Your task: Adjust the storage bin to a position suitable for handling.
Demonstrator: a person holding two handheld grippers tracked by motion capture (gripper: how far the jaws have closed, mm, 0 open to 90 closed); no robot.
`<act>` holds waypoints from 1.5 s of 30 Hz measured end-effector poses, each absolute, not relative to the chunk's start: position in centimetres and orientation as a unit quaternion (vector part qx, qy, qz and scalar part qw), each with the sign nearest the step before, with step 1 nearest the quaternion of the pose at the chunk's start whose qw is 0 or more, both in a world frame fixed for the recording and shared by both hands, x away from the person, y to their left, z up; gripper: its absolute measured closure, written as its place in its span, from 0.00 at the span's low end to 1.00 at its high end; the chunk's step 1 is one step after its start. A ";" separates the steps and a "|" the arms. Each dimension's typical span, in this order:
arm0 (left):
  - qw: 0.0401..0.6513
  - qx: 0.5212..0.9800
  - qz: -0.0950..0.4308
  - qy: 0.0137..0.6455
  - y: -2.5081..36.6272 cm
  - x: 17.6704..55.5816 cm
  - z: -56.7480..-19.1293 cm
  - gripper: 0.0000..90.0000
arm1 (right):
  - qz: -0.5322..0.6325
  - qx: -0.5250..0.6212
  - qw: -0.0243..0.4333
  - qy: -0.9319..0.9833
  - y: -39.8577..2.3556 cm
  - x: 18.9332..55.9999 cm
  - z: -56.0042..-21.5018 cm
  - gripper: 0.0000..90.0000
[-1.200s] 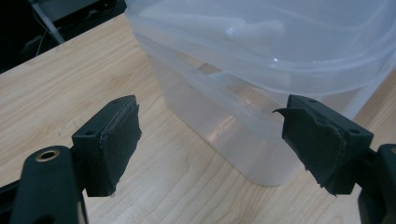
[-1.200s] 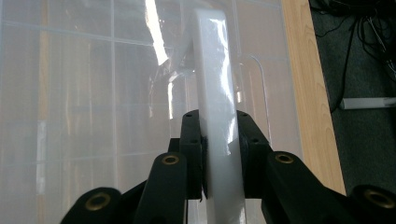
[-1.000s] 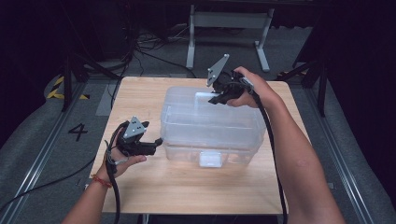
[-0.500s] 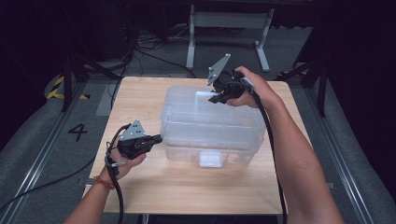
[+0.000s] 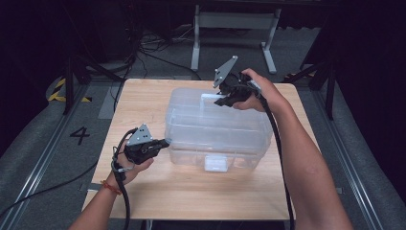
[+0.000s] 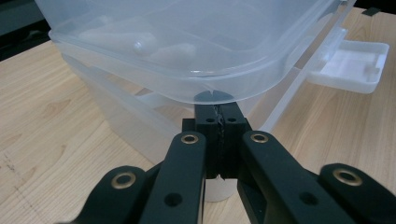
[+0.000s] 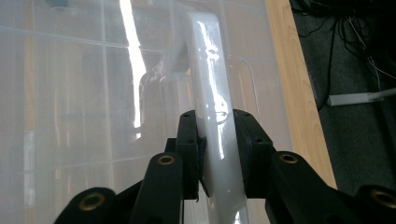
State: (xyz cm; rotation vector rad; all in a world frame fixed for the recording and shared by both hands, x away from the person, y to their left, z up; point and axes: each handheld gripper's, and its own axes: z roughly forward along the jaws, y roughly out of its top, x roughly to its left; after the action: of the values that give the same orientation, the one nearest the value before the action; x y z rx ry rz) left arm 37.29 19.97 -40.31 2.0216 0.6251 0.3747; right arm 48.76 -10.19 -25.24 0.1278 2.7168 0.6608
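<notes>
A: Clear bin (image 5: 215, 132) at frame centre on the surface (image 5: 143, 105); its latch flap (image 7: 215, 116) is gripped by the right hand-held gripper (image 7: 217, 154).

B: Left hand-held gripper (image 6: 219, 126) is clenched, empty, under the lid rim (image 6: 187, 88). Slippage is risked if the flap is twisted.

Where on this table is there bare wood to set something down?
Free: the table's left strip beside the clear bin, and the wide near strip between the forearms. Crowded: the bin's far right corner, where the right gripper clamps a white handle, and its left corner by the left gripper.
</notes>
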 end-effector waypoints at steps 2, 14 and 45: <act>0.475 0.828 0.161 0.252 20.1 37.4 -40.1 1.00 | 0.237 0.049 0.172 0.955 -10.4 48.7 -25.0 0.81; 0.475 0.827 0.160 0.254 20.1 37.4 -39.9 1.00 | 0.247 0.064 0.189 0.948 -10.8 48.4 -24.3 0.77; 0.467 0.833 0.154 0.254 20.2 38.3 -39.9 1.00 | 0.418 0.261 0.270 0.827 -31.3 39.0 -30.4 0.42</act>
State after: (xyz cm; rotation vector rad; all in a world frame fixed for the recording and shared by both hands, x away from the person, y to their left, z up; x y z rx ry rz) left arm 38.30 20.20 -39.91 2.0445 0.6241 0.3778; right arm 38.98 -31.34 -30.39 0.7046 2.2287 1.1278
